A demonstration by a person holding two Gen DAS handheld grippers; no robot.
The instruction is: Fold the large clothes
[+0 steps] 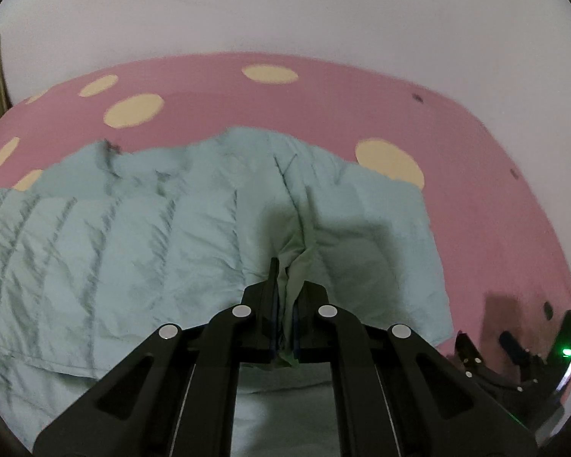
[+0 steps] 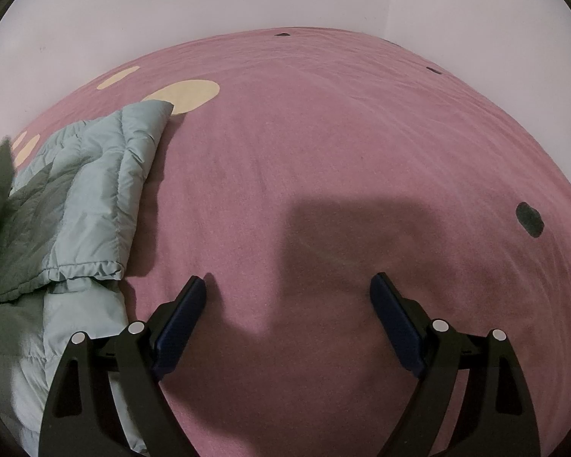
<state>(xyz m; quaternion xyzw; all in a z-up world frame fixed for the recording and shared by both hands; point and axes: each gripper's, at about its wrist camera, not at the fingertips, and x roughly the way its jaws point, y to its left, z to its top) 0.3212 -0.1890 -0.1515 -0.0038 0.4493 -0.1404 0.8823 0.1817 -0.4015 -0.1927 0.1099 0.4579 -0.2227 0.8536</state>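
A: Where is the garment?

B: The pale green quilted jacket lies spread on the pink spotted bed sheet. In the right wrist view it sits at the left edge, its hem just beside the right gripper's left finger.

A: And the grippers?

B: The left gripper is clamped tight on a bunched fold of the jacket's fabric, lifted above the rest. The right gripper hangs with jaws wide apart over bare sheet, holding nothing.

A: What does the next move turn on?

B: I'd judge the left hand owns the fold. The jacket's bulk stretches away to the left of the pinched edge, so carrying that edge across decides the crease. The right would have to reach to its left.
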